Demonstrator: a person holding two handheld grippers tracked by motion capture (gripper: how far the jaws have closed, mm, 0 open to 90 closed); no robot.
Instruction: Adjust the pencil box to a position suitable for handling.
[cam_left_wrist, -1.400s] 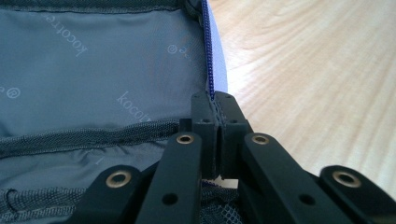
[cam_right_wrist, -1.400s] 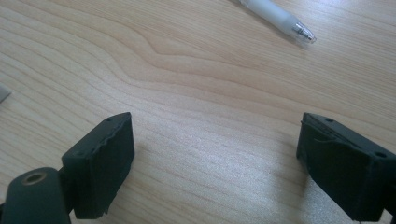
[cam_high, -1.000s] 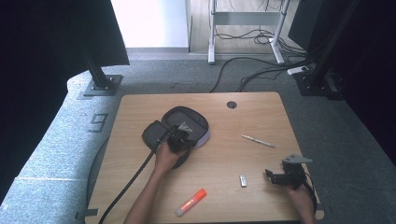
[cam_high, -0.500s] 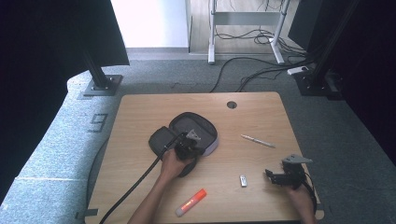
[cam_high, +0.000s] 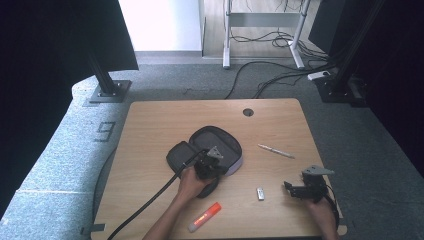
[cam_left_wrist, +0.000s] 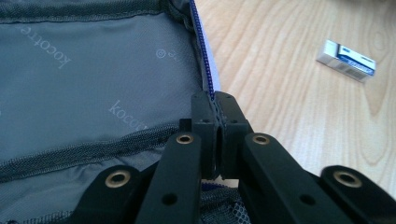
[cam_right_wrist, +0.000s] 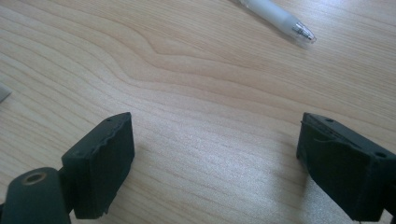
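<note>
The open pencil case (cam_high: 212, 150) has been dragged rightward across the bench (cam_high: 150, 120), its zipper edge pinched by the left tool (cam_high: 210, 165); the right tool (cam_high: 300, 189) is kept wide, empty.

Daylight pours from a blown-out white opening beyond the surface's (cam_high: 150, 120) far edge; dark screens flank both sides. Wood evenly lit, soft shadows. Left tool (cam_left_wrist: 215, 116) close-up sharp on fabric, eraser (cam_left_wrist: 346, 58) slightly soft. Right tool (cam_right_wrist: 215, 163) jaws blurred, pen (cam_right_wrist: 275, 16) w/ glare.
</note>
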